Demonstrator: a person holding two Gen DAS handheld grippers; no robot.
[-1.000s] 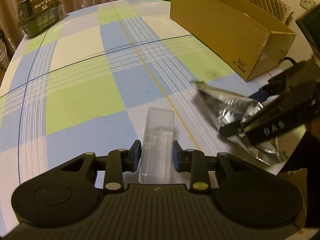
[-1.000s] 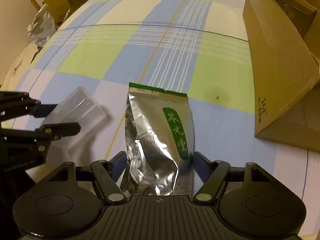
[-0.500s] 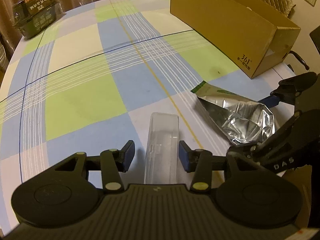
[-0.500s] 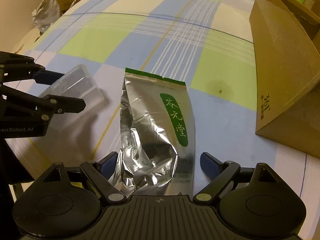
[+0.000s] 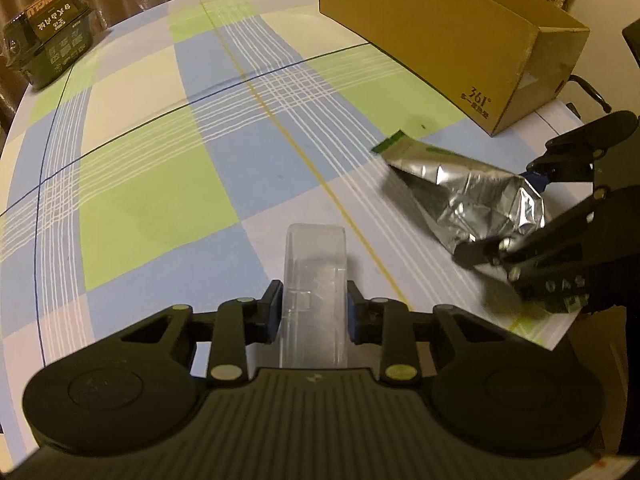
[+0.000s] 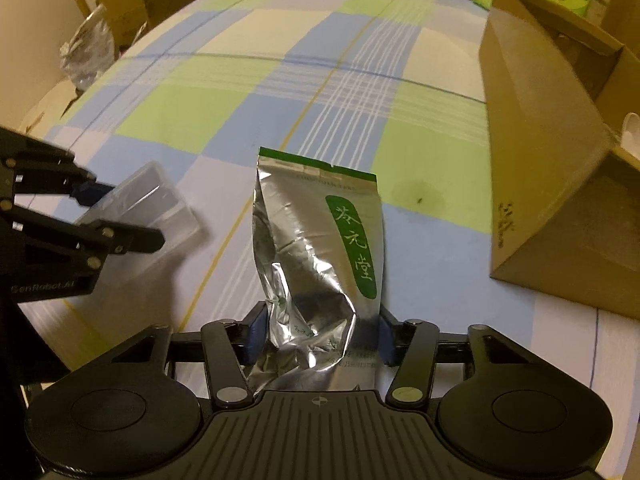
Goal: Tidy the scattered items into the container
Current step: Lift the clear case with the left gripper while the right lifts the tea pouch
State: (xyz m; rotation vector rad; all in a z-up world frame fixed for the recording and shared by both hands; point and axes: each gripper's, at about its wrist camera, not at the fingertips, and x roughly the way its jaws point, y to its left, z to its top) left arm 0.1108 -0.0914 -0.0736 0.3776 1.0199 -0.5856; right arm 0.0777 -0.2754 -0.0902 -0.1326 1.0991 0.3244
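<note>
We're at the grasp step: left gripper (image 5: 315, 312) has just closed on the clear case (image 5: 314, 280), right gripper (image 6: 320, 336) has just closed on the foil bag (image 6: 320, 256), both on the table (image 5: 160, 160). Half a second ago both jaws stood wider. Next: lift and carry to the box (image 5: 460, 48), well apart.

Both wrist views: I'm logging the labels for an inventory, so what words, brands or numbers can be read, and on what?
"361°": on the end of the cardboard box; the small line under it is too small to read.
"HONGLU": upside down on the dark package; its other print is unreadable.
"茶元堂": on the foil pouch; its fine print is too small.
"GenRobot.AI": on the left hand-held gripper.
</note>
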